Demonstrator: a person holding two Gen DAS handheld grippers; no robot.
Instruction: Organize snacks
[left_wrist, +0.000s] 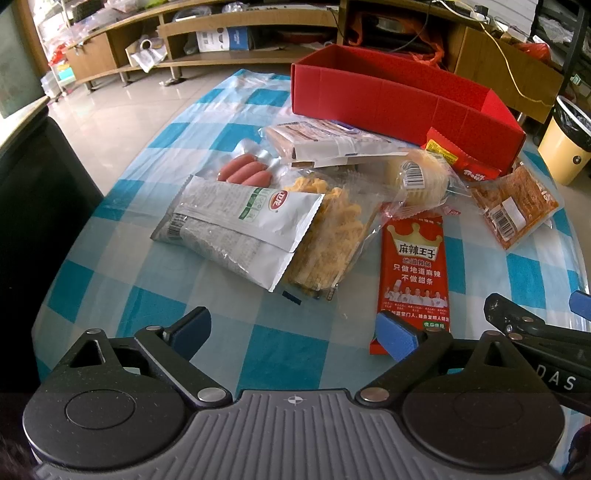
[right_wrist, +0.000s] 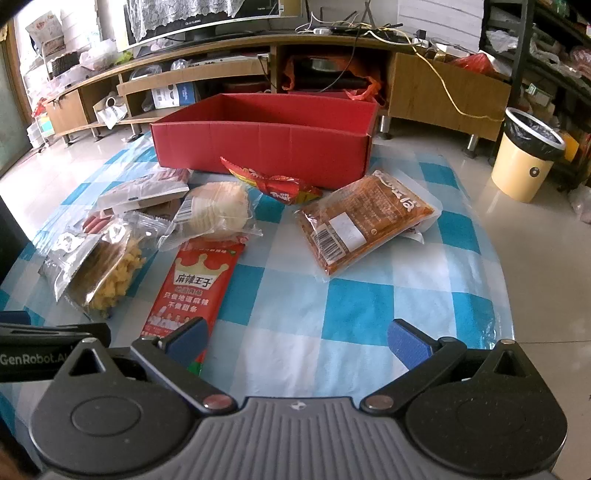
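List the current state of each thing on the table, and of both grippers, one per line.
Red box: open-topped, upright, looks empty.
Long red spicy-strip packet: flat, sealed, nearest the grippers.
Silver-white pouch: lying across the clear bag of yellow twists.
Sausage pack: flat, partly covered.
Round cake packet: sealed.
Orange-brown vacuum pack: flat, label up.
Left gripper: jaws open, empty.
Right gripper: jaws open, empty.

Both wrist views low, near the counter's edge, facing the red box (left_wrist: 388, 99) (right_wrist: 266, 147); left view from left of it, sharing the snack pile.
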